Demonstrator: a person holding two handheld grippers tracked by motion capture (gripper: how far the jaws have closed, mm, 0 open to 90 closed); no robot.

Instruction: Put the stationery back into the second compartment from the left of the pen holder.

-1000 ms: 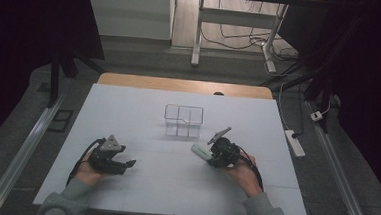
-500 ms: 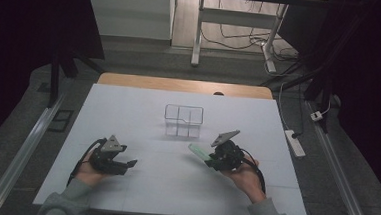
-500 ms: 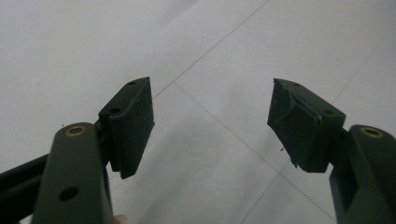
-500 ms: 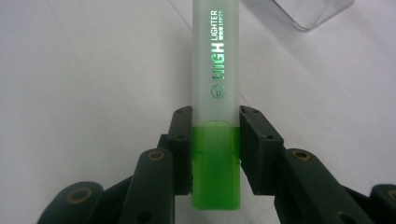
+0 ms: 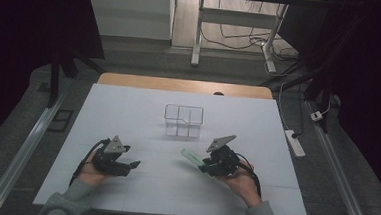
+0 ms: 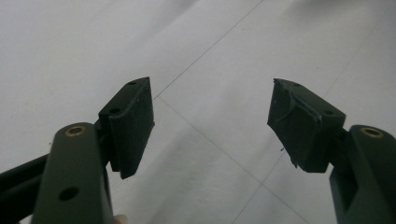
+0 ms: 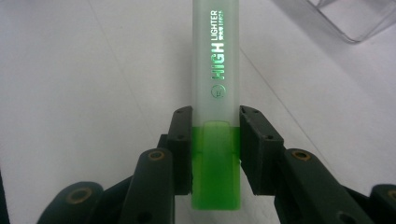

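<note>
1 green highlighter (image 7: 215, 93) clenched in right hand-held gripper (image 7: 215, 149), 1 clear organizer (image 5: 183, 120) ahead of it; left hand-held gripper (image 6: 212, 123) released w/ nothing between jaws, over bench (image 5: 128, 108).

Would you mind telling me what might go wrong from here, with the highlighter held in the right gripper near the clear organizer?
1. The right gripper clamps the highlighter only near its green end, so the long free body could pivot or slip.
2. The clear organizer looks light and has narrow compartments; the protruding highlighter may strike its rim and push it across the table.
3. The left gripper is open and away from the organizer, so nothing steadies it.
</note>
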